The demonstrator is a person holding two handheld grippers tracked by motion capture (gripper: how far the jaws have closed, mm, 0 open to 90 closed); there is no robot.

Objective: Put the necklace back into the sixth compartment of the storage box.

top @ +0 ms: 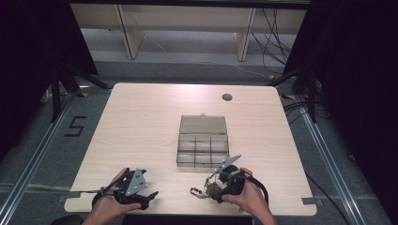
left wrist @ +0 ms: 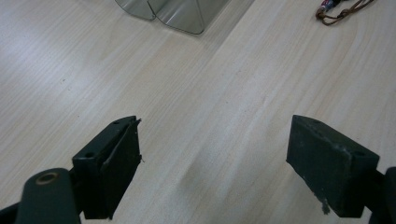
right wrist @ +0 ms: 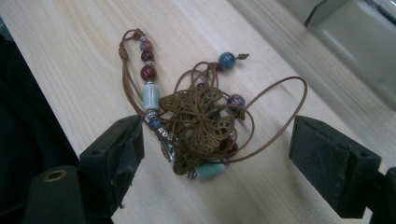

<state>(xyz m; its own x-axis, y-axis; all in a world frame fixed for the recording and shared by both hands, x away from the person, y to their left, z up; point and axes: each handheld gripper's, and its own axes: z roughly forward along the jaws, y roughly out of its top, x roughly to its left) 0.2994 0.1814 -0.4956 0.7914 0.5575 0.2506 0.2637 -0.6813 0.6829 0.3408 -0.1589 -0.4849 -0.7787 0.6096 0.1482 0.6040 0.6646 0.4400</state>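
Observation:
A brown cord necklace [right wrist: 198, 116] with a brass butterfly pendant and red, blue and pale green beads lies bunched on the wooden table [top: 141, 122]. In the high view the necklace [top: 202, 191] sits near the front edge. My right gripper [right wrist: 215, 144] stands open around it, jaws on either side, not touching. A clear plastic compartment box [top: 202, 140] with its lid open lies at the table's middle. My left gripper [left wrist: 212, 154] is open over bare wood at the front left, nothing between its jaws. In the high view the left gripper [top: 149, 196] points right.
A round cable hole [top: 227, 97] sits near the table's far right edge. The box's corner [left wrist: 175, 14] and the necklace's cord end [left wrist: 341, 11] appear at the top of the left gripper view. The table's front edge is close to both hands.

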